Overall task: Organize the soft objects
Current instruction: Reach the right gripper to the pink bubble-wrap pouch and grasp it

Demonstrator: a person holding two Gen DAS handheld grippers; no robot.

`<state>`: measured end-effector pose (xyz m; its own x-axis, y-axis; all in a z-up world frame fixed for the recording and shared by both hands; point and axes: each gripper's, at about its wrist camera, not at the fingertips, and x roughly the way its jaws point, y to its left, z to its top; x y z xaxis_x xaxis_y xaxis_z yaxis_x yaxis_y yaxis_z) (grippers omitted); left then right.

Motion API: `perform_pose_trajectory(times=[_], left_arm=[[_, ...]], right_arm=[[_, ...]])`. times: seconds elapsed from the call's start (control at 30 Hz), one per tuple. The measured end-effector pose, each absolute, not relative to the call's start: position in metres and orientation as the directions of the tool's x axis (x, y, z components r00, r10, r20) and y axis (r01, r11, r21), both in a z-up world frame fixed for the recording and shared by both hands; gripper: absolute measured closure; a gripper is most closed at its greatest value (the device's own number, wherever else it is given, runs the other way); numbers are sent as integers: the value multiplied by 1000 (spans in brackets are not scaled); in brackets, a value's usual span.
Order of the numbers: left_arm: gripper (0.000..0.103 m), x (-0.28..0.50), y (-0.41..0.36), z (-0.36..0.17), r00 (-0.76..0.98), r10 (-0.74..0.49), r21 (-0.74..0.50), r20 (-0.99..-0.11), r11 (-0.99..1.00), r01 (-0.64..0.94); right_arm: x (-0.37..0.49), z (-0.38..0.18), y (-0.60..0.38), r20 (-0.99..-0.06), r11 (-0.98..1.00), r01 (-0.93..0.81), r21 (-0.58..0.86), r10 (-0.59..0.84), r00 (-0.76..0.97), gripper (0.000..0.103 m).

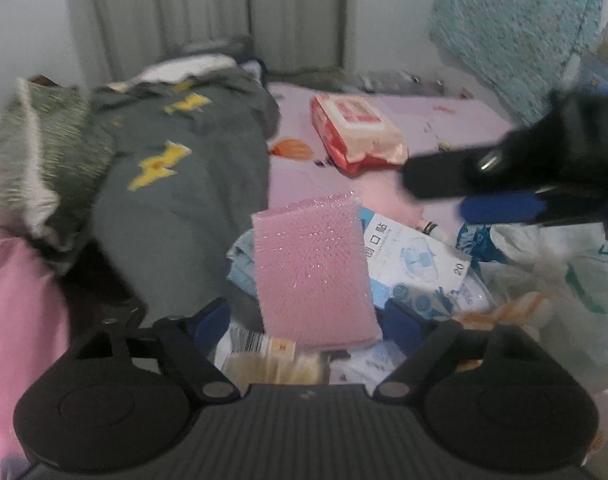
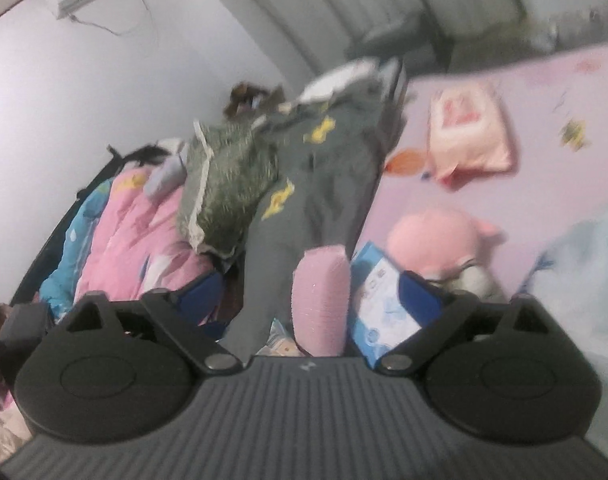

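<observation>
A pink bubble-wrap pad [image 1: 312,272] lies on a pile of packets, and in the left wrist view it sits between the blue pads of my left gripper [image 1: 307,320]. That gripper is open, with a gap on each side of the pad. My right gripper [image 1: 436,196] reaches in from the right, above the pile. In its own view the right gripper [image 2: 310,302] is open, and the pink pad [image 2: 322,300] shows edge-on between its fingers, untouched. Left of the pad lie a grey garment with yellow patches [image 1: 176,200] and a green striped cushion [image 1: 52,152]. A pink plush toy [image 2: 436,240] lies on the bed.
A red and pink wipes pack [image 1: 352,128] rests on the pink sheet [image 1: 444,128]. A blue-white packet [image 1: 416,264] and a white plastic bag [image 1: 556,280] lie right of the pad. A teal blanket [image 1: 516,32] hangs at the back right. A pink quilt [image 2: 136,232] is bunched against the wall.
</observation>
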<state>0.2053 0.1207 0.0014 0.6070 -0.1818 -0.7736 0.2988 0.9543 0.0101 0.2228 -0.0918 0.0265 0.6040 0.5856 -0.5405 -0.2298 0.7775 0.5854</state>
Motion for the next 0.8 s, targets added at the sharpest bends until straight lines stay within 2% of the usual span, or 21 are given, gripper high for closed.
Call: perform_pose_trajectory(times=[0.13,0.23,0.33,0.53,0.6,0.63,0.7,0.8], left_arm=[[17,236,121,-15,525,-231,-24,-819,928,371],[9,252,123,-25,487,-223,-35,-844,930,366],[9,267,129,-34,442,-232,-73,-866,934,349],[9,282,142,-43,376,-317,-198,-871,926,322],[13,284,140,-42,383,-333,-218,-861,924,315],[19,283,140,-40,393,-339,-223,-855,924,311],[20,283,135,-34,412,-307,-187,-858,934,306],[21,276,131,-18,466,-271,-132,-842,942,309]], right_arm=[[259,-8,-67,-588,771,-205,603,604,538,34],[272,-31,-63,-610,761,-183,622,618,496,43],[280,-45,-57,-619,749,-168,641,634,465,52],[288,-52,-48,-617,735,-178,654,654,438,60],[289,-52,-49,-616,732,-178,657,658,433,63],[290,-54,-48,-615,731,-179,659,660,431,67],[290,-57,-50,-618,725,-172,666,666,418,71],[291,-54,-50,-603,716,-176,676,674,427,70]])
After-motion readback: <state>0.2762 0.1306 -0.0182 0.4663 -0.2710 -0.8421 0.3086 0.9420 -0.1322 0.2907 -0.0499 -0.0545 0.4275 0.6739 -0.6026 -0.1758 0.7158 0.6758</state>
